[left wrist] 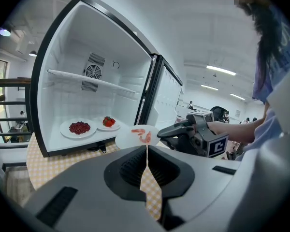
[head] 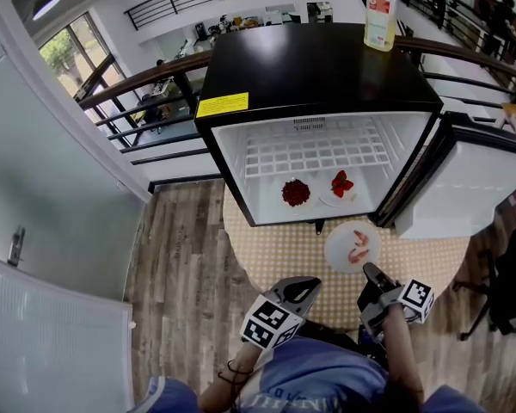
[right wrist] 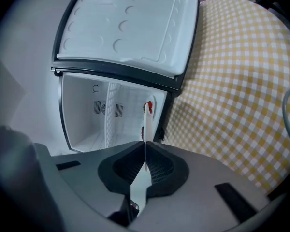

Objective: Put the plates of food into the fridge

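Note:
A white plate of shrimp [head: 353, 246] hangs just in front of the open black mini fridge [head: 318, 67], above the checked tablecloth [head: 271, 256]. My right gripper [head: 370, 272] is shut on the near rim of that plate. In the right gripper view the plate [right wrist: 147, 124] stands edge-on between the shut jaws [right wrist: 145, 146]. Two more plates lie on the fridge floor: one with dark red bits [head: 296, 193] and one with red fruit [head: 340, 186]. My left gripper [head: 305, 286] is shut and holds nothing, to the left of the shrimp plate [left wrist: 137, 135] and a little nearer to me.
The fridge door [head: 473, 188] stands open to the right. A wire shelf [head: 314, 155] spans the upper part of the fridge. A bottle of yellow liquid [head: 381, 11] stands on the fridge top. Wood floor and a railing [head: 146, 80] lie to the left.

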The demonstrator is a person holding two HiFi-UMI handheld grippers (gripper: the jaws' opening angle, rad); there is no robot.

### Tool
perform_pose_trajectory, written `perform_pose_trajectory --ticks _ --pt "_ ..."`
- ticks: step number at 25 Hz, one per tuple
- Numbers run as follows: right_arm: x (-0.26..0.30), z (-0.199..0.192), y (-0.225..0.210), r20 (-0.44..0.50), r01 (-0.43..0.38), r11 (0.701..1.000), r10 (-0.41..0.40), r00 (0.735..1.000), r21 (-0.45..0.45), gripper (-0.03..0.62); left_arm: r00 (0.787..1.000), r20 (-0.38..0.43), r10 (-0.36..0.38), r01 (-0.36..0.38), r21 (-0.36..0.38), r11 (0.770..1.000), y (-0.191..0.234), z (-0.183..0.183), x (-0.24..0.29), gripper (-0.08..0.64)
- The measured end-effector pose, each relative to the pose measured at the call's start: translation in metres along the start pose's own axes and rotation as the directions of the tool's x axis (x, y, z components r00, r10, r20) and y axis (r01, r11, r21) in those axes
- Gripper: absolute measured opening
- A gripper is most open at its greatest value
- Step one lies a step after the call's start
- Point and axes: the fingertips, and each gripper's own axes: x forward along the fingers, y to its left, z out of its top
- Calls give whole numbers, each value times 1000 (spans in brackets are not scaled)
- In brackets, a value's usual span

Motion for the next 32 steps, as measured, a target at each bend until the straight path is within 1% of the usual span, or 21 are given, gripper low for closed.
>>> perform_pose_trajectory --ticks 3,6,11,15,21,27,32 --pt "-3 5 30 8 -69 997 69 998 -17 20 1000 2 6 -6 -4 1000 -1 0 -1 20" --pt "-4 9 61 12 -142 989 142 990 -33 20 1000 3 14 -14 -8 1000 -1 -1 -4 20" --pt "-3 15 109 12 -238 969 240 971 -65 20 1000 13 28 -27 -15 1000 2 -2 -12 20" --pt "8 20 142 11 -300 950 302 953 -89 20 998 17 55 -55 -20 998 13 -1 -22 20" --pt "34 21 172 11 -334 936 337 941 -113 20 996 23 83 -82 -24 996 30 1 -39 20" --pt "65 19 187 5 -324 937 327 945 -134 20 994 23 105 -105 -35 994 54 1 -55 20" --pt "90 16 196 0 -304 941 307 952 -153 21 994 29 103 -102 -37 994 70 4 -61 20"
